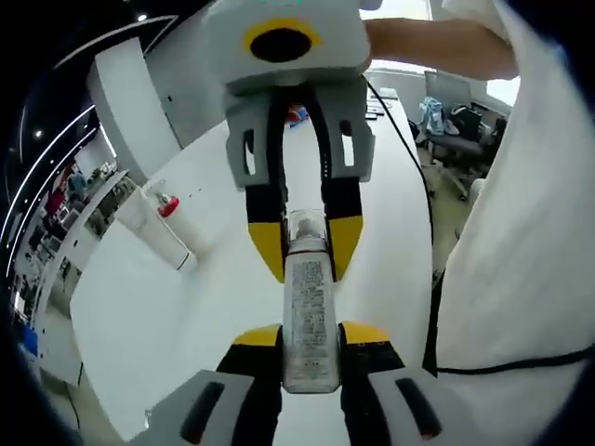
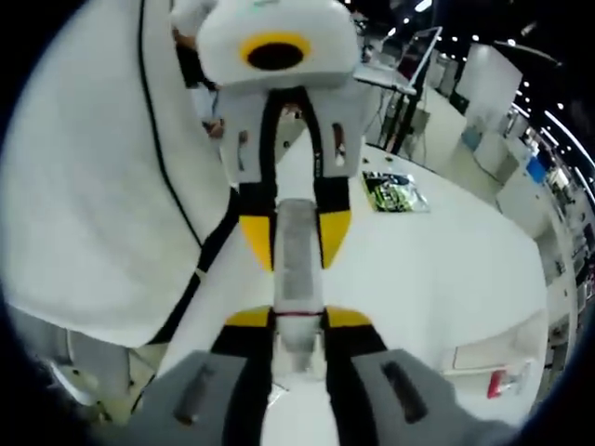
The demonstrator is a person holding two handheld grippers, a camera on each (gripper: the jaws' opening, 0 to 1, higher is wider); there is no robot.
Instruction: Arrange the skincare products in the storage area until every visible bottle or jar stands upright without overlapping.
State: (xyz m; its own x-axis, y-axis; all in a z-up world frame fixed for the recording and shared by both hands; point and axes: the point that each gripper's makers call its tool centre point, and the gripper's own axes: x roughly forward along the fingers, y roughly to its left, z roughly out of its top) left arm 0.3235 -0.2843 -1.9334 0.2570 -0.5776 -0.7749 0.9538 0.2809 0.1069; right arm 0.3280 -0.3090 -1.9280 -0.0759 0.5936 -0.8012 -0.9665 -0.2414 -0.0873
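- Your left gripper [image 1: 310, 336] is closed on the lower body of a clear bottle [image 1: 308, 311], its yellow-tipped jaws pressing both sides of the printed label.
- In the left gripper view, your right gripper [image 1: 305, 243] reaches in from the top and clamps the same bottle just below its cap, so the bottle spans between the two grippers, clear of the white table [image 1: 186, 307].
- In the right gripper view, the bottle [image 2: 297, 269] runs lengthwise between your right gripper [image 2: 297, 321] at the near end and your left gripper [image 2: 296, 237] at the far end; both pairs of jaws sit narrow against it.
- A white pump bottle with a red collar [image 1: 163, 218] lies on the table to the left of the held bottle, well apart from it; it appears again at the lower right of the right gripper view [image 2: 497, 367].
- A dark printed packet [image 2: 392, 190] lies flat on the table farther off.
- Your white garment [image 1: 521, 242] sits close beside the grippers.
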